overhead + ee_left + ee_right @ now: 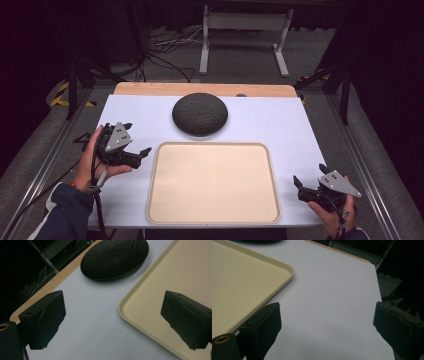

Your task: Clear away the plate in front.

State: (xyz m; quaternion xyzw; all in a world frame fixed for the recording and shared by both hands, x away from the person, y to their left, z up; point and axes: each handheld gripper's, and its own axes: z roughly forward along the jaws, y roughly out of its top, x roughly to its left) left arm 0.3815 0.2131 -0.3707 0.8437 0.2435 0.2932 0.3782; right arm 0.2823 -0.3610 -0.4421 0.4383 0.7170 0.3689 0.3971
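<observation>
In the high view, a beige tray (214, 183) lies flat in the lower middle of the frame on a pale table (280, 125). Just above the tray, apart from its top edge, sits a dark, rough-surfaced round plate (200, 113).

The left gripper (136, 142) is at the left of the frame, just beside the tray's upper left corner, held in the person's left hand (92, 160). Its 2 jaws stand wide apart and hold nothing; in the left gripper view, the plate (115, 258) shows at the top and the tray's corner (150, 302) at the right.

The right gripper (307, 182) is at the lower right, near the tray's right edge, held in the right hand (332, 212). Its jaws are also spread wide, with bare table (332, 297) between them and the tray (242, 282) at the left of its view.
</observation>
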